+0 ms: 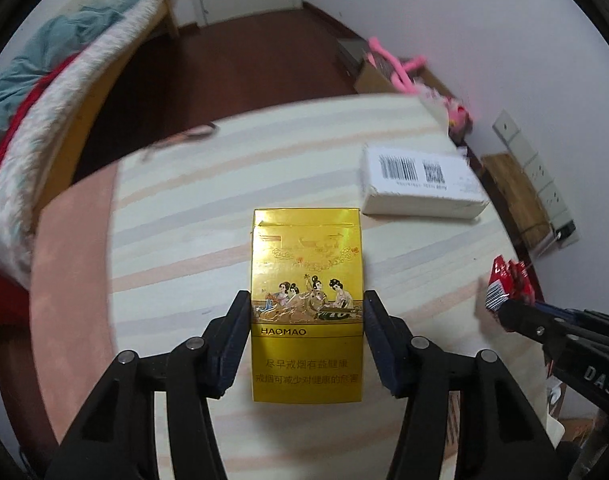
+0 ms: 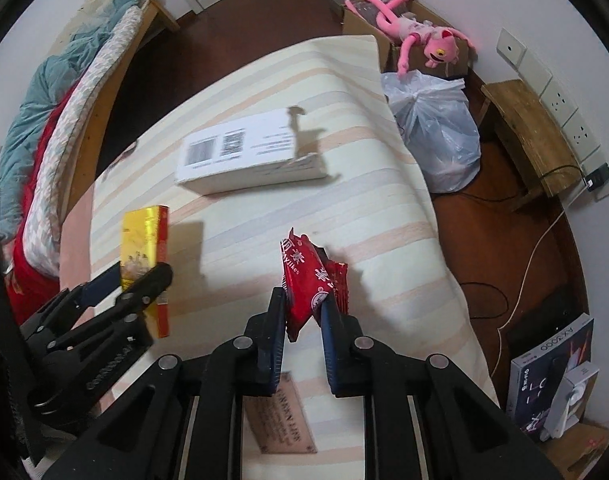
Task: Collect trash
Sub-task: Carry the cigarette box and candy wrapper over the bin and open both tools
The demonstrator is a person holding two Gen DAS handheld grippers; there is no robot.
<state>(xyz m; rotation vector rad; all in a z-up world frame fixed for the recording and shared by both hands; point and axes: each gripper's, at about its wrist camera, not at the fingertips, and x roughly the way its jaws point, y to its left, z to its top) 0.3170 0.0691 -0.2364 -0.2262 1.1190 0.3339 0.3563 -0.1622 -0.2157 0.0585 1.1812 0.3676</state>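
My left gripper (image 1: 306,300) is shut on a yellow HAOMAO cigarette pack (image 1: 306,280) and holds it above the striped mattress (image 1: 224,184). The same pack (image 2: 144,240) and left gripper (image 2: 140,276) show at the left of the right wrist view. My right gripper (image 2: 303,298) is shut on a crumpled red snack wrapper (image 2: 304,276), held above the mattress (image 2: 364,208). In the left wrist view the wrapper (image 1: 508,280) and right gripper (image 1: 504,312) are at the right edge. A white box with barcodes (image 1: 420,184) (image 2: 244,152) lies on the mattress.
A white plastic bag (image 2: 436,132) stands on the floor beside the mattress, near a wooden stool (image 2: 532,144). A pink plush toy (image 2: 416,32) lies on a cardboard box. A bed with blankets (image 2: 48,128) is at the left. A dark box (image 2: 552,376) and cables are at the right.
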